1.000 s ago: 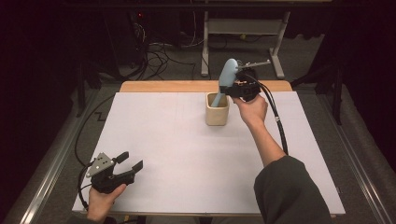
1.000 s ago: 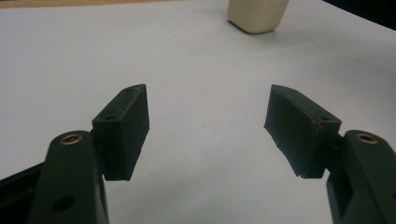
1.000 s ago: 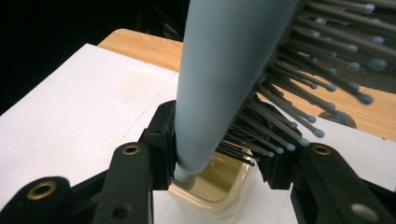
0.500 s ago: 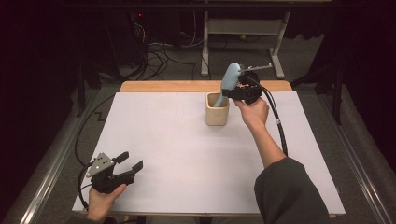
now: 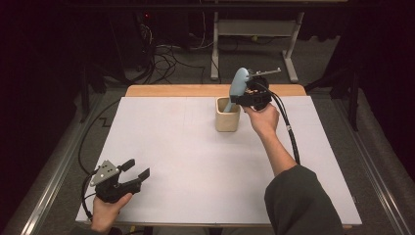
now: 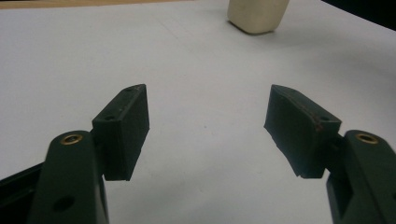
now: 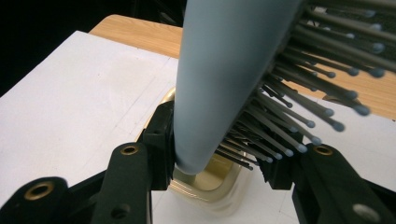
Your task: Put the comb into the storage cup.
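The right gripper (image 5: 246,92), clamped on the blue-grey brush (image 5: 237,87), sits slightly farther up and back over the cup (image 5: 227,119) than a second ago. The brush leans a little more steeply, its lower end at the cup's mouth, its head farther above the rim.

The hairbrush (image 7: 224,70) has a smooth, matt blue-grey plastic back; its bristles are thin dark pins with rounded tips. The cup (image 5: 227,117) looks matt cream outside, glossy inside; the bench (image 5: 195,147) is matt white with a wooden edge.

Dim lab: white-topped test table (image 5: 195,161), tangled floor cables (image 5: 171,58), metal frame stand (image 5: 254,34).
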